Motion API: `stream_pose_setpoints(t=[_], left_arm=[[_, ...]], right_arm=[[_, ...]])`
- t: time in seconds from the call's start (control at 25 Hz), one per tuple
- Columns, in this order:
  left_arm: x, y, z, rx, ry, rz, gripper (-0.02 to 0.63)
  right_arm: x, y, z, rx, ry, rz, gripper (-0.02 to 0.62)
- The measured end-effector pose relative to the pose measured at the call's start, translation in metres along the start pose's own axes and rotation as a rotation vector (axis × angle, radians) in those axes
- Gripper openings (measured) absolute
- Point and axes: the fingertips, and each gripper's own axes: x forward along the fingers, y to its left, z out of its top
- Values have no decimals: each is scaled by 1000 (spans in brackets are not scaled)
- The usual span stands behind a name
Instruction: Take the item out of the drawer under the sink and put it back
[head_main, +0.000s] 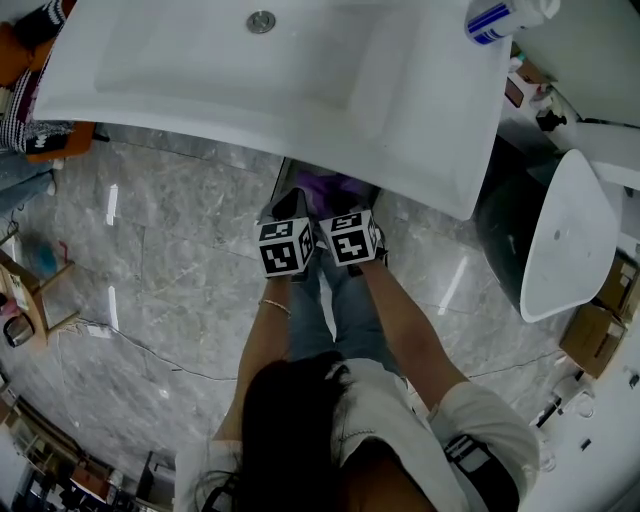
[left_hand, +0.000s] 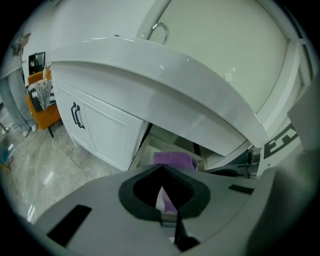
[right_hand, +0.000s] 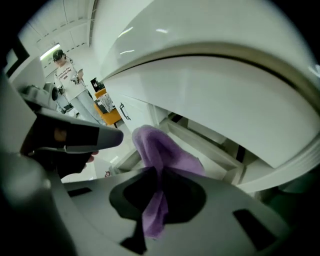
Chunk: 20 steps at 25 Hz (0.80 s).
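Right gripper view showed the right gripper (right_hand: 155, 200) clamped on a soft purple cloth (right_hand: 160, 150). The fabric rose in a hump beyond the jaws, and a loose tail hung down between them. The left gripper (left_hand: 167, 215) sat just beside it on the person's left, its jaws drawn together, with the same purple cloth showing past their tips. From above, the two marker cubes were side by side, nearly touching, close under the front edge of the wide white sink basin (head_main: 200, 70). The cloth lay over the mouth of the open white drawer (left_hand: 145, 150) beneath that basin; I could not tell whether its far end rested on the drawer floor. Left of the drawer stood a white cabinet door (left_hand: 100, 130) with a black handle (left_hand: 75, 116), and grey marble floor (head_main: 170, 290) spread below.
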Motion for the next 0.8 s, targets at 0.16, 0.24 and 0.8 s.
stream_pose_setpoints(t=[0.16,0.24,0.8], left_arm=[[-13,-5,1,3,-5,2,3],[-19,-8,3,6,-12,1,3],[-78,-46,33,77,-113,-70,3]], right_arm=[[-18,6,6,-2,-31,5,44],[-28,10,9,-11,-47,6,44],[-111,20,33,-30,-179,3,44]])
